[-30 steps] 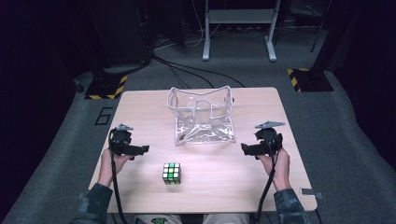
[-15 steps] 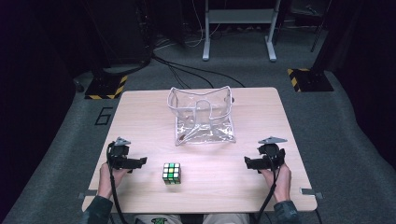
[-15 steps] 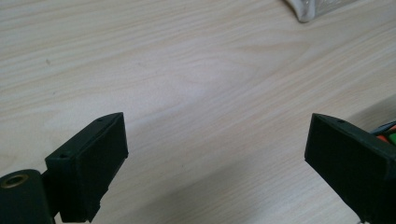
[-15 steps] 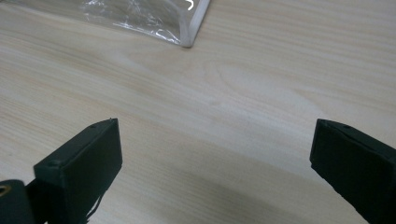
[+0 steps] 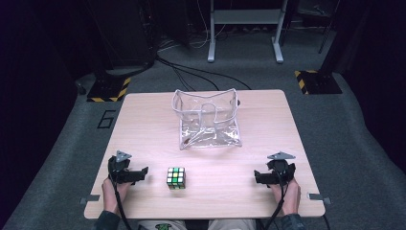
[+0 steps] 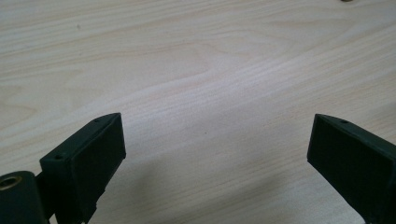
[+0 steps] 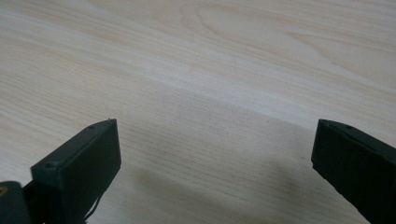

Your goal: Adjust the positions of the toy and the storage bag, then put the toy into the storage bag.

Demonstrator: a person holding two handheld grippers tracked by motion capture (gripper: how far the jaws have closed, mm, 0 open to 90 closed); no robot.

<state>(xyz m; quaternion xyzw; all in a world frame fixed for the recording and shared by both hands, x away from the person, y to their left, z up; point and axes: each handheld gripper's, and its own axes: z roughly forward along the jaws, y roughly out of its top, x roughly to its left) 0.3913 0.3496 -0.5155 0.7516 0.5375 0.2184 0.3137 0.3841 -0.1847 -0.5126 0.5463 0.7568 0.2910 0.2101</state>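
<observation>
A colourful puzzle cube (image 5: 176, 178) sits on the wooden table (image 5: 143, 124) near its front edge, left of the middle. A clear plastic pouch (image 5: 207, 118) with a white rim stands open at the table's centre, farther back. My left gripper (image 5: 139, 172) rests low at the front left, a short way left of the cube, its jaws pointing toward it. Bare wood lies between its wide-apart jaws (image 6: 215, 140). My right gripper (image 5: 258, 177) sits at the front right, open too, with bare wood between its jaws (image 7: 215, 149).
Grey carpet surrounds the table. A metal stand (image 5: 244, 28) and cables (image 5: 191, 72) lie beyond the far edge. Yellow-black striped floor plates (image 5: 110, 88) (image 5: 318, 81) sit at the far corners.
Both hands have drawn back toward the table's front edge and lowered. The cube and the pouch have stayed in place.
</observation>
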